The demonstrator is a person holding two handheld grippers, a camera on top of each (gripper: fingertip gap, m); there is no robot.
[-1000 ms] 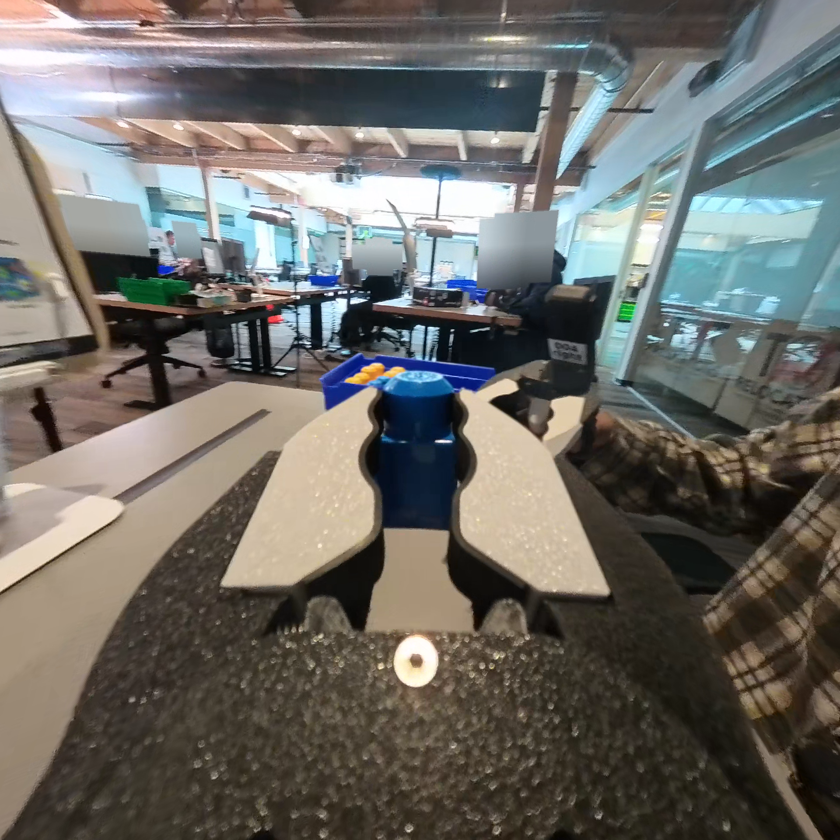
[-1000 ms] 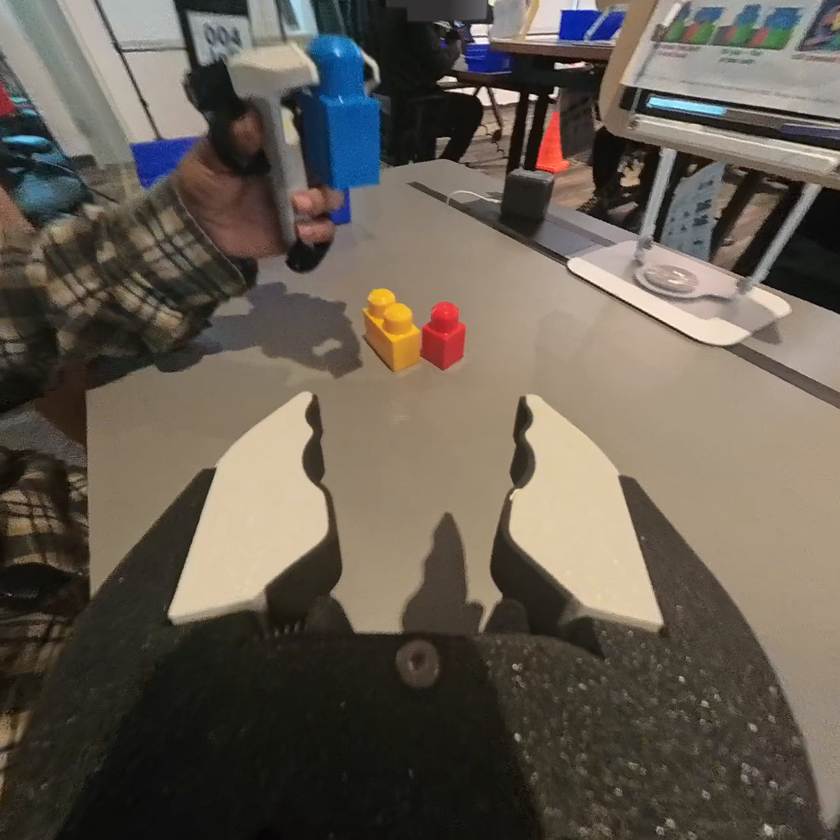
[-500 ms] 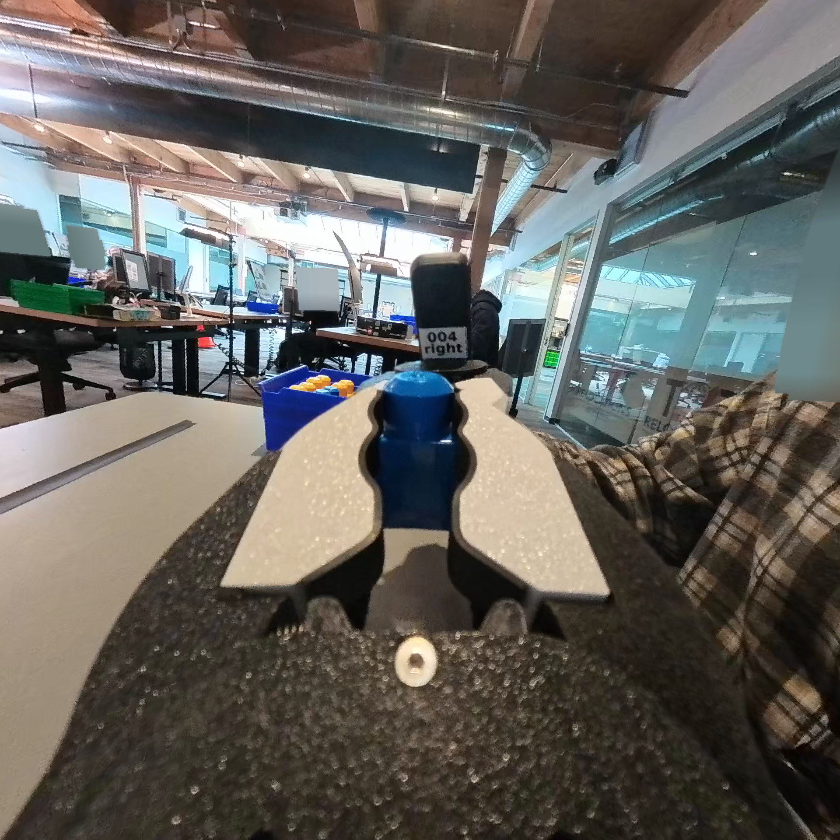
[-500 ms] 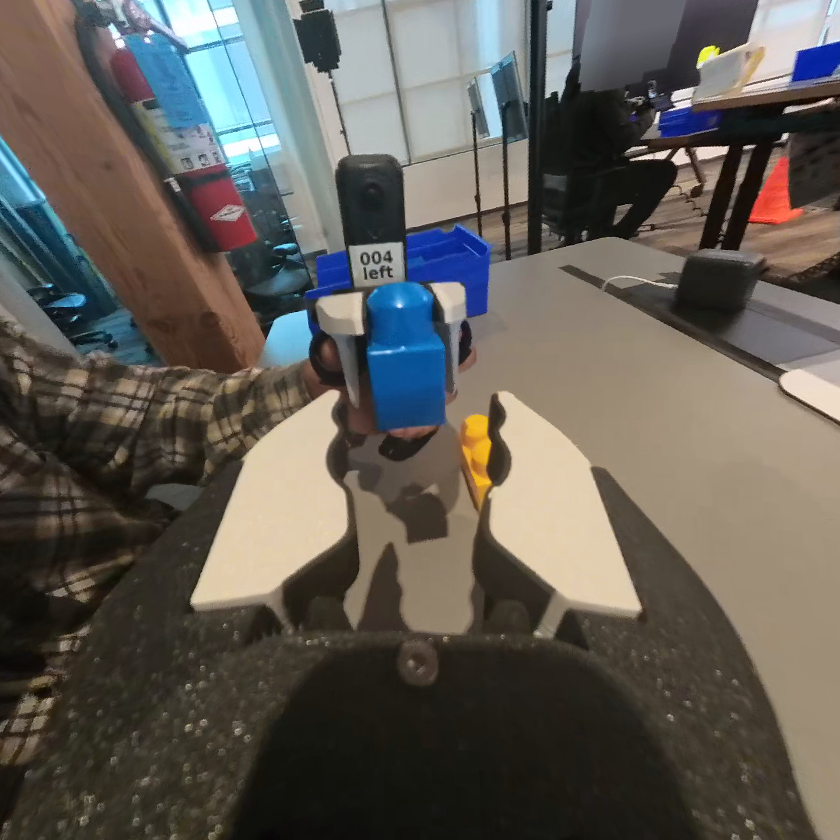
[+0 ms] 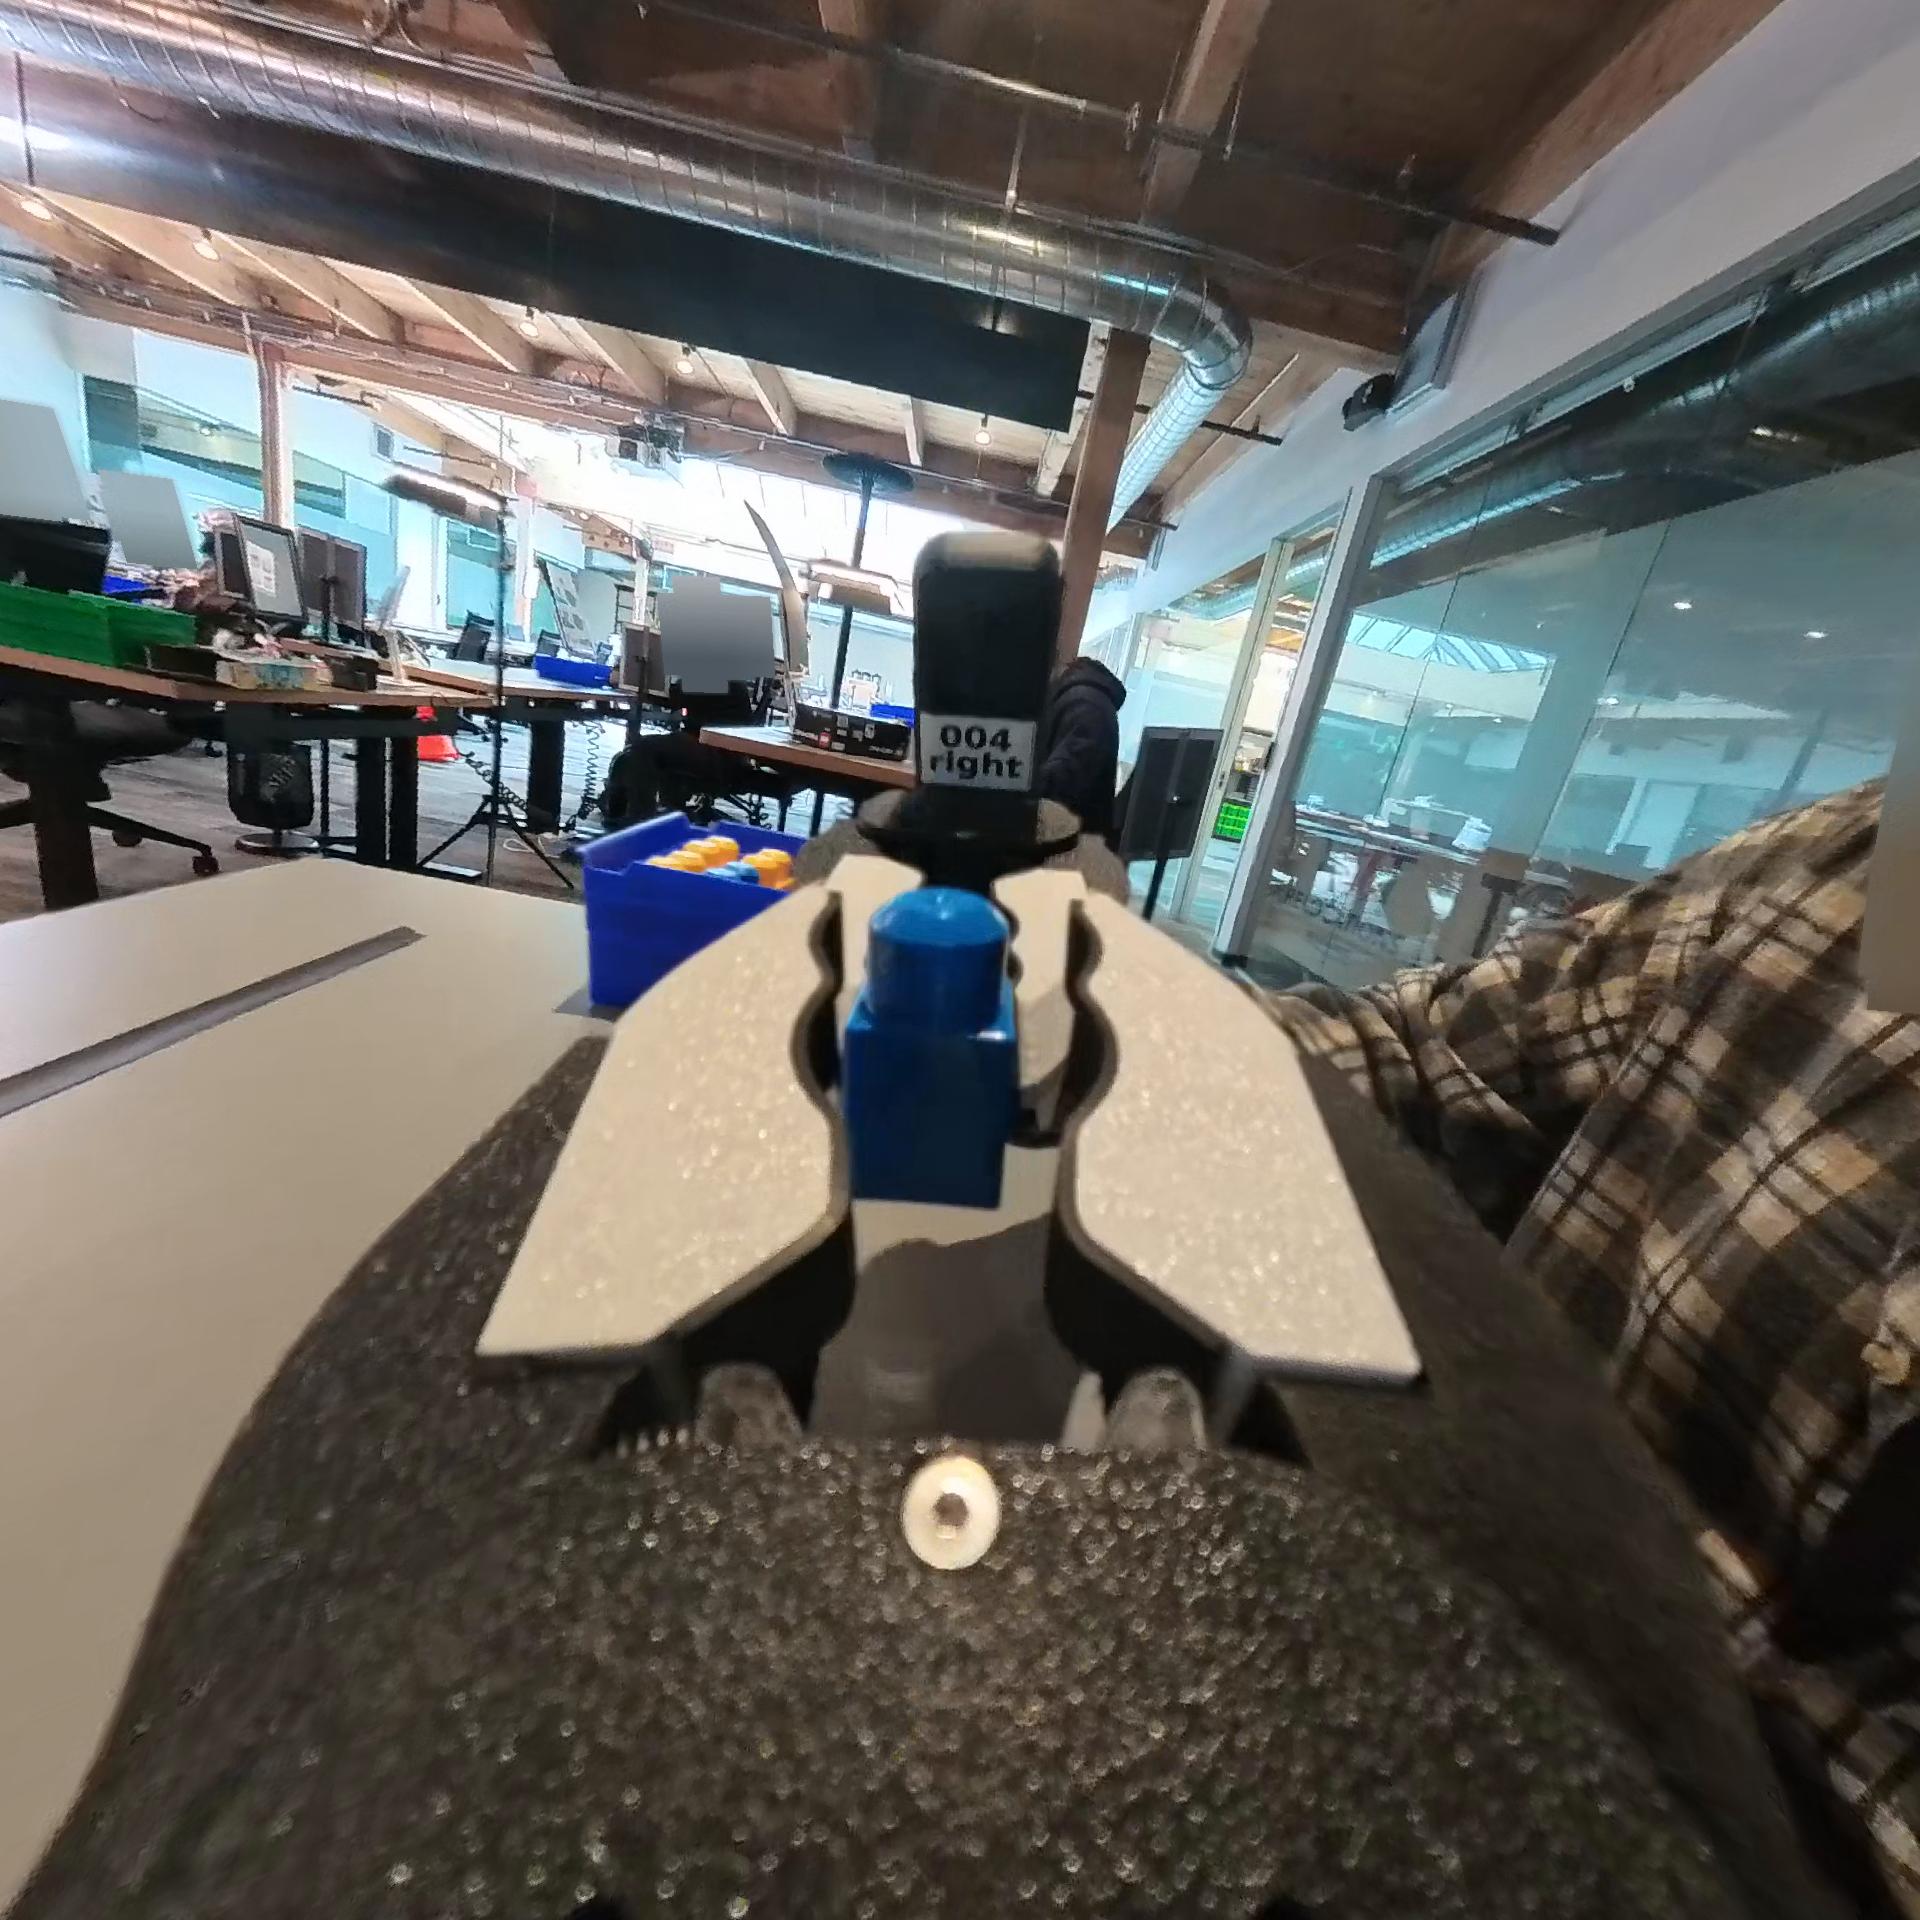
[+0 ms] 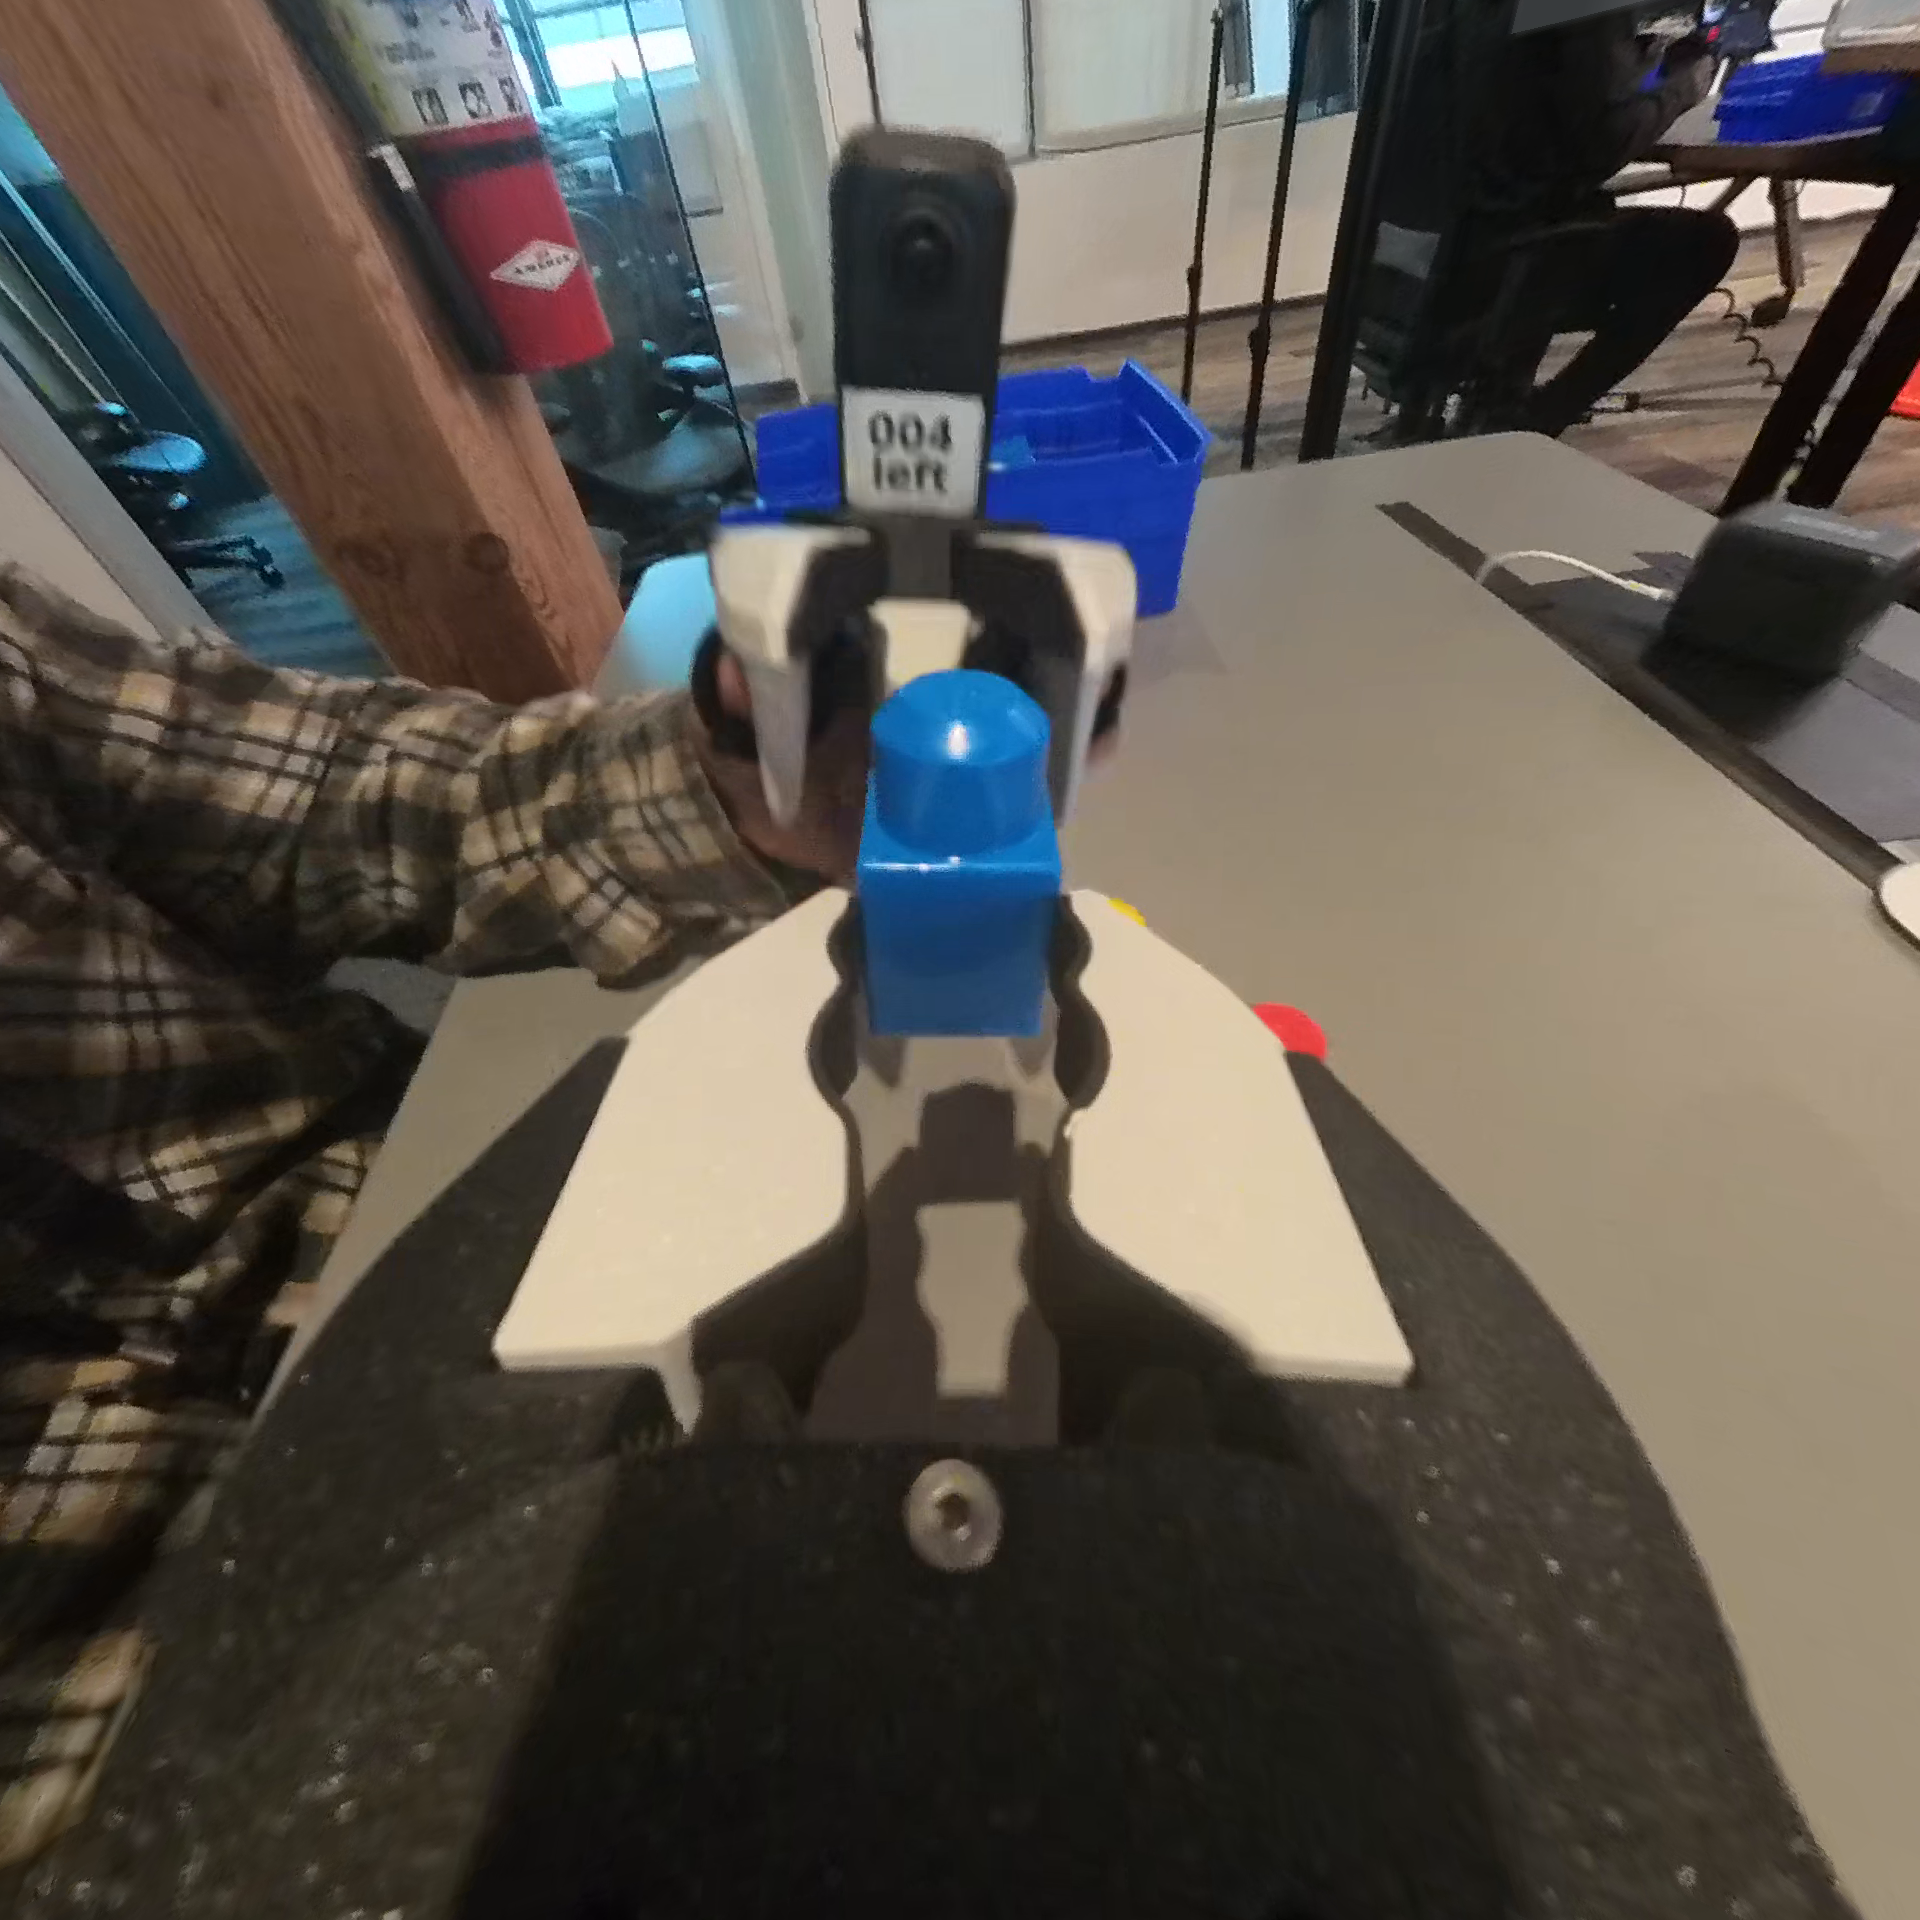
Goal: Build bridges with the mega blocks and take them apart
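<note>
A blue one-stud block (image 6: 951, 935) is held upright in the air between my two grippers, which face each other. My right gripper (image 6: 954, 914) is shut on its sides. My left gripper (image 5: 951, 914) is open around the same blue block (image 5: 930, 1081), with a gap on each side. In the right wrist view the left gripper (image 6: 925, 790) shows behind the block with its fingers spread. A yellow block (image 6: 1127, 912) and a red block (image 6: 1288, 1029) sit on the grey table (image 6: 1455, 831), mostly hidden by my right finger.
A blue bin (image 5: 644, 935) with several yellow and blue blocks stands at the table's far end; it also shows in the right wrist view (image 6: 1101, 478). A black box with a white cable (image 6: 1787, 582) sits at the right. A person's plaid sleeve (image 6: 364, 810) reaches in from the left. Some 4 cm of space lies between my two pairs of fingers.
The grippers came together facing each other. My right gripper closed on the blue block, and my left gripper, which was shut on it, opened.
</note>
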